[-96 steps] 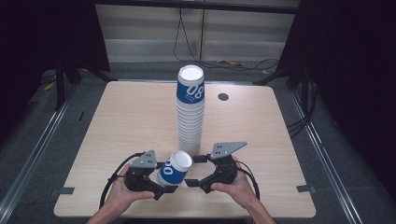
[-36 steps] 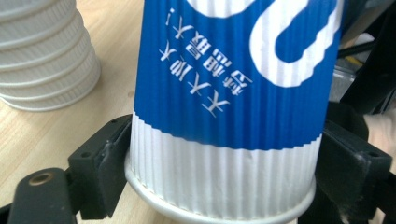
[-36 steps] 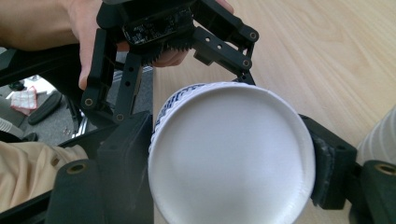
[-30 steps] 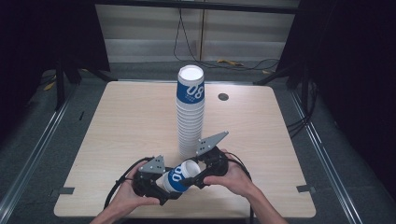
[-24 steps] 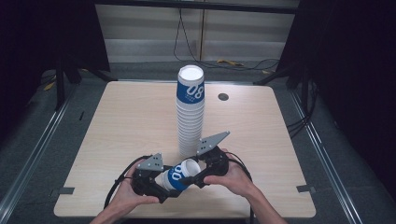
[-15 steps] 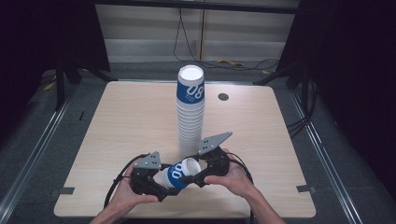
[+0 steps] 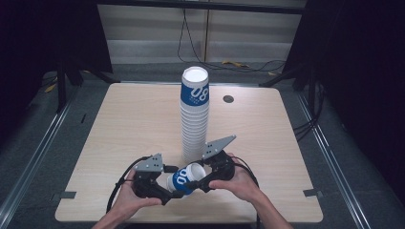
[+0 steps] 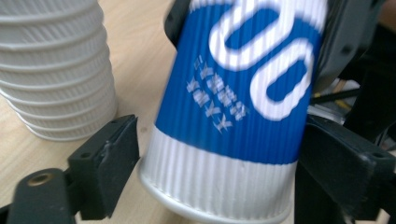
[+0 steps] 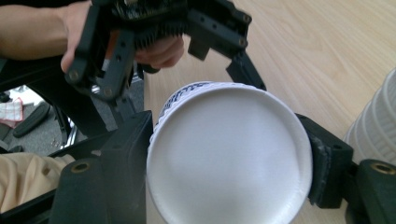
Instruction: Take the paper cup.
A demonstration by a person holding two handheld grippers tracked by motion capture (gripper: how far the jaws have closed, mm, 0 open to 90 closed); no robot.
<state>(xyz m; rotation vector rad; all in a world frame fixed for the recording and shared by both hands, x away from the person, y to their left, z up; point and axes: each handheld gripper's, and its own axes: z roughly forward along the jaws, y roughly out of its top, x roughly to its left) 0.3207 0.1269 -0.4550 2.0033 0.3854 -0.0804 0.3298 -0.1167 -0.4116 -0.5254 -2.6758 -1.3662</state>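
Cup (image 7: 185,177) lies tilted between both tools at the near table edge. Right gripper (image 9: 224,168) pinches its rim end; left gripper (image 8: 215,182), jaws just closing, is not yet pressing, so the handover looks unfinished.

Light wooden table (image 7: 124,129), rounded corners, on a grey floor (image 7: 353,157). Tall stack of ribbed paper cups (image 7: 194,119) stands upright near centre. Small dark round grommet (image 7: 228,99) toward far edge.

The cup (image 7: 184,177) is blue with white numbers and a white bottom, the cup stack (image 7: 194,121) is white, the table (image 7: 124,119) is light wood.
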